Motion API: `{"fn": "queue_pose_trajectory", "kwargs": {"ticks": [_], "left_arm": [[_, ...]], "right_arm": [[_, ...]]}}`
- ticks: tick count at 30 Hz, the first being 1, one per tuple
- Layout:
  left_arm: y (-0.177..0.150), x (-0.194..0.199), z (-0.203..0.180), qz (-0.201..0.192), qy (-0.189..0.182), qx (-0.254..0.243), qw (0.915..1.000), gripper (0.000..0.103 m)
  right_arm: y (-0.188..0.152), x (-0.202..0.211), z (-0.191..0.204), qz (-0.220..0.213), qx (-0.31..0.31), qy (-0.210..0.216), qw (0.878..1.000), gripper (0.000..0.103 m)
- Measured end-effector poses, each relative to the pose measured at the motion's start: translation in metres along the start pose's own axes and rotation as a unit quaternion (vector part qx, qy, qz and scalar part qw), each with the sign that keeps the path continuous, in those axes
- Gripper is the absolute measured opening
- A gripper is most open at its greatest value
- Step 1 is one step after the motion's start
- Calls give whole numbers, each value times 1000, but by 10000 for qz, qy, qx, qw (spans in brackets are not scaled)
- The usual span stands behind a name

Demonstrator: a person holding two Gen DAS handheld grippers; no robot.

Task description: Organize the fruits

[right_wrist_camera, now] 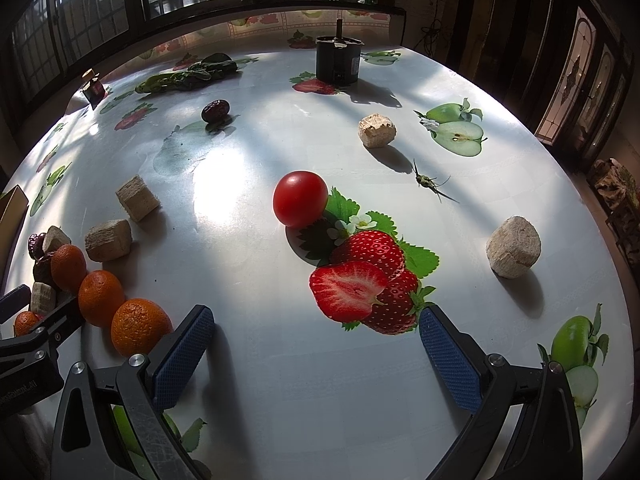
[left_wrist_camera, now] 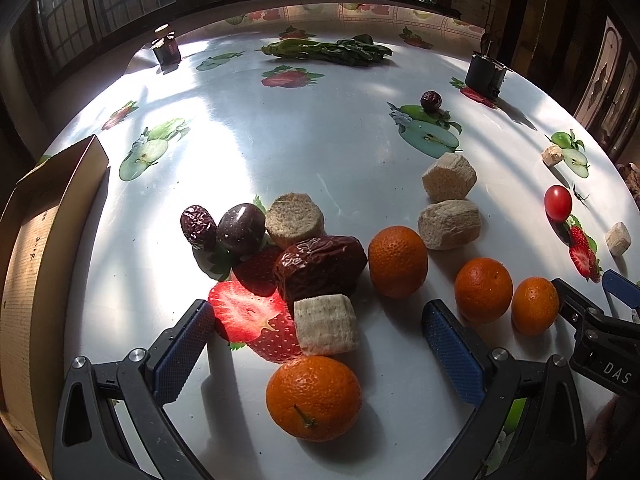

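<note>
Four mandarins are gathered on the tabletop; the nearest lies between the left gripper's parted jaws. Farther off, the cherry tomato could be rolled away if nudged by the right gripper, likewise wide apart.

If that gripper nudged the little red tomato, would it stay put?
Probably not. The tomato looks round and glossy, resting free on the smooth, shiny tablecloth, so it would likely roll. Its taut skin suggests it could slip or bruise if the open right gripper squeezed hard.
</note>
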State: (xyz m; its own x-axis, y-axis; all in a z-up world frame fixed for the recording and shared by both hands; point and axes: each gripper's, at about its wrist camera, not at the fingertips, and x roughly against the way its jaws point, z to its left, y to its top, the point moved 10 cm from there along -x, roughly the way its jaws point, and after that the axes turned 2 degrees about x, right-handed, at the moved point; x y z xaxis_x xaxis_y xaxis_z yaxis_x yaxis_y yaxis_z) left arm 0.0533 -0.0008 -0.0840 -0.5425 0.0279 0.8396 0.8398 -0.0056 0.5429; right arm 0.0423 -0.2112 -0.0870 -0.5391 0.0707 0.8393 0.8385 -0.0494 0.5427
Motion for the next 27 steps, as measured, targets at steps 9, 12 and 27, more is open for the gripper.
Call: {"fn": "queue_pose_trajectory", "kwargs": {"ticks": [9,12,27], "left_arm": [[0,42,18,-546,51,228,9982,92],[3,78,37,-1095,320,412,9926,91],[1,164,105,-2144,730,782,9709,91]], "right_arm": [[-7,7,-2,155,-56,9,9999,102],[-6,30,2,-67,-334,292,9990,102],[-9,118,17,-1583,-812,548,9825,103]]}}
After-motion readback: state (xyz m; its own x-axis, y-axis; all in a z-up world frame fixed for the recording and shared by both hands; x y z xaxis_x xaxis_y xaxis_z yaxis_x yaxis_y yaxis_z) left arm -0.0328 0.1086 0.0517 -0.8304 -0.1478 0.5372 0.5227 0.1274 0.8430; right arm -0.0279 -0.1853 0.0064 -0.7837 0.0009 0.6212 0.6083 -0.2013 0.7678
